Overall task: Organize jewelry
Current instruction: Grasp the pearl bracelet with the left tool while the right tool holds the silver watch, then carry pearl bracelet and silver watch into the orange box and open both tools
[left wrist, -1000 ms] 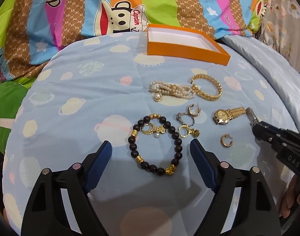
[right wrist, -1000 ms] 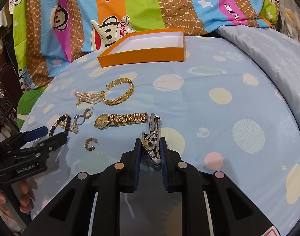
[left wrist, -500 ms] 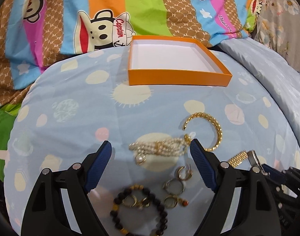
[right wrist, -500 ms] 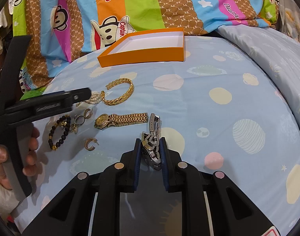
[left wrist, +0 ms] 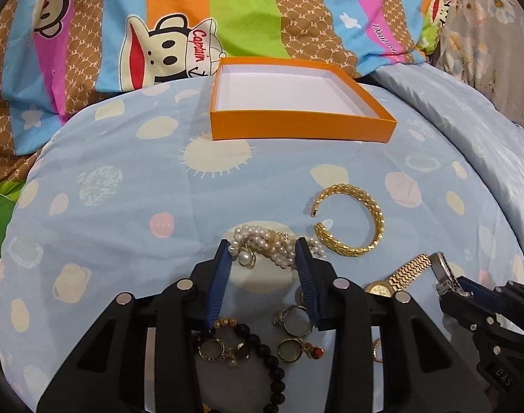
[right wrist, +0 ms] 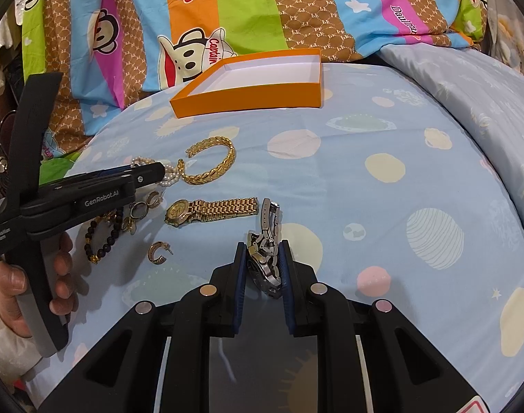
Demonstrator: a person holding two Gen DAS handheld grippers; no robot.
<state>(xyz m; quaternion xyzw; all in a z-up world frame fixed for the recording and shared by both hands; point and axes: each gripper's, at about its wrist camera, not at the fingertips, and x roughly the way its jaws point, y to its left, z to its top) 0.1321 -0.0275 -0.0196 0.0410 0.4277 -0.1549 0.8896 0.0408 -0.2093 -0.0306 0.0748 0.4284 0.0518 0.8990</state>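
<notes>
My left gripper (left wrist: 263, 249) has its jaws partly closed around the pearl bracelet (left wrist: 272, 244) on the blue bedsheet; the pads touch or nearly touch its ends. My right gripper (right wrist: 262, 258) is shut on a silver watch (right wrist: 267, 241), low over the sheet. A gold cuff bracelet (left wrist: 351, 220) lies just right of the pearls. A gold watch (right wrist: 210, 210), a dark bead bracelet (right wrist: 102, 237), rings and earrings (right wrist: 141, 208) and a single gold hoop earring (right wrist: 158, 251) lie nearby. The orange box (left wrist: 296, 127), white inside, sits beyond, open.
A colourful cartoon-print quilt (left wrist: 158, 34) is bunched up behind the box. A pale blue blanket (right wrist: 485, 86) rises on the right. The person's hand (right wrist: 31, 275) holds the left gripper's handle at the left edge of the right wrist view.
My left gripper moved forward from over the bead bracelet to the pearl bracelet and narrowed its jaws around it. The right gripper stayed still, holding the silver watch.
</notes>
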